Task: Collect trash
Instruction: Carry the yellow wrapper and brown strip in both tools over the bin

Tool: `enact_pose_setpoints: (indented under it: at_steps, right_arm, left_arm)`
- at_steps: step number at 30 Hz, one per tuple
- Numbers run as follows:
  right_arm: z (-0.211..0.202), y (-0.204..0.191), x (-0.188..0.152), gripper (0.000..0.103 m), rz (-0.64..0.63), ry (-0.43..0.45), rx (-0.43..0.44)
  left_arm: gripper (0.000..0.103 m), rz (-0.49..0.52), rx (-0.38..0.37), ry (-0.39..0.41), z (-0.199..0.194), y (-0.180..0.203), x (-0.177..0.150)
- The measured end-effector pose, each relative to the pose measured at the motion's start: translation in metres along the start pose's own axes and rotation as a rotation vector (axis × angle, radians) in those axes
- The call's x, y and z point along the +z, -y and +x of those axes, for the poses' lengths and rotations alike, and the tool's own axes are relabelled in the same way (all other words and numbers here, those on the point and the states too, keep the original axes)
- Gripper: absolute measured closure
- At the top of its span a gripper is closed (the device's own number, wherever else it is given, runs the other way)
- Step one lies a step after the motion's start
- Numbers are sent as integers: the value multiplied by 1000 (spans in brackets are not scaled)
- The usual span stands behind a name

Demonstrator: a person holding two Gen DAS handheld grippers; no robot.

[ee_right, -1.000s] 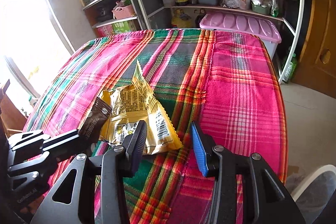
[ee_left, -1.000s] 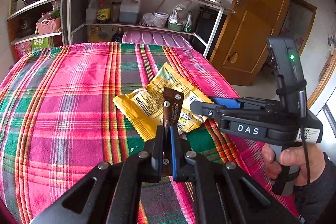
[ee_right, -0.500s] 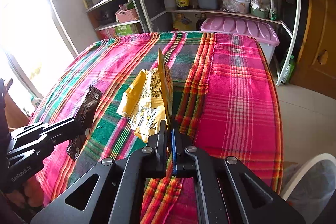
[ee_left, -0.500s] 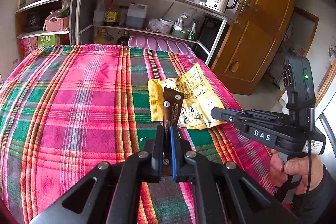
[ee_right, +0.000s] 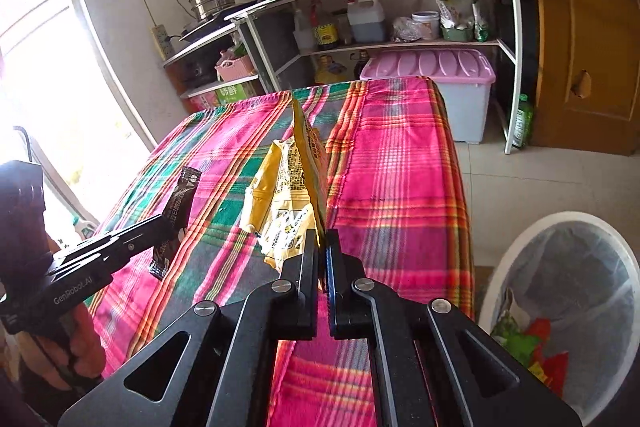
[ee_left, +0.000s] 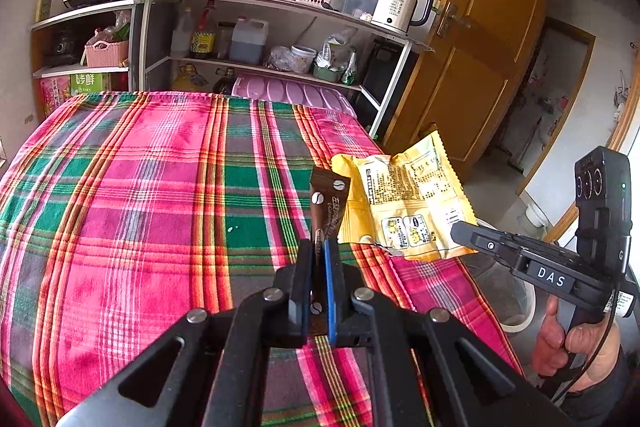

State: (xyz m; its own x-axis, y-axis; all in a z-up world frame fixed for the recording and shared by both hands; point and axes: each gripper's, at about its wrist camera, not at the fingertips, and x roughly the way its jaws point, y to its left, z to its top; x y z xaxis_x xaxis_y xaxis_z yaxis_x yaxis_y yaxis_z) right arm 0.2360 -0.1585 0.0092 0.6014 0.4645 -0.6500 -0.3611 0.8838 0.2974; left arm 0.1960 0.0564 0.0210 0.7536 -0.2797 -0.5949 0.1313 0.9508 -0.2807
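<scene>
Plaid cloth (ee_left: 140, 195) in pink, green and orange covers the table, and behind it stands a shelf unit (ee_left: 256, 27) crowded with pots, bottles and a white kettle (ee_left: 402, 5), beside a wooden door (ee_left: 480, 47).

From the left wrist camera, the left gripper (ee_left: 316, 267) has its jaws pressed together on a brown coffee sachet (ee_left: 329, 205), which sticks up and forward from between the fingers, clear of the cloth. Just to the right of that sachet hangs a yellow snack wrapper (ee_left: 408, 199), lifted off the table and past its right edge. The right gripper (ee_left: 460, 229) reaches in from the right and pinches the wrapper's lower right corner; the person's right hand (ee_left: 576, 347) grips its handle. Below that gripper the white rim of a trash bin (ee_left: 524, 307) shows.

From the right wrist camera, the right gripper (ee_right: 322, 251) is closed tight on the yellow snack wrapper (ee_right: 288, 195), which rises forward from the fingertips, seen nearly edge-on above the cloth (ee_right: 400, 167). To the left, the left gripper (ee_right: 168, 223) clamps the brown coffee sachet (ee_right: 176, 215) at its middle, the sachet tilted with one end hanging below the fingers. Low to the right of the right gripper sits the trash bin (ee_right: 500, 267), lined with a bag and already holding coloured scraps. A lilac-lidded storage box (ee_right: 432, 67) stands ahead, under the shelves.
</scene>
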Motion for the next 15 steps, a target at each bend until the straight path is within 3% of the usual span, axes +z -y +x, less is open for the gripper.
enact_pose_setpoints:
  at_steps: [15]
  right_arm:
    - [-73,41,-32,100,93,81,-55]
  left_arm:
    - [97,62,-71,-2,-3,64,-10]
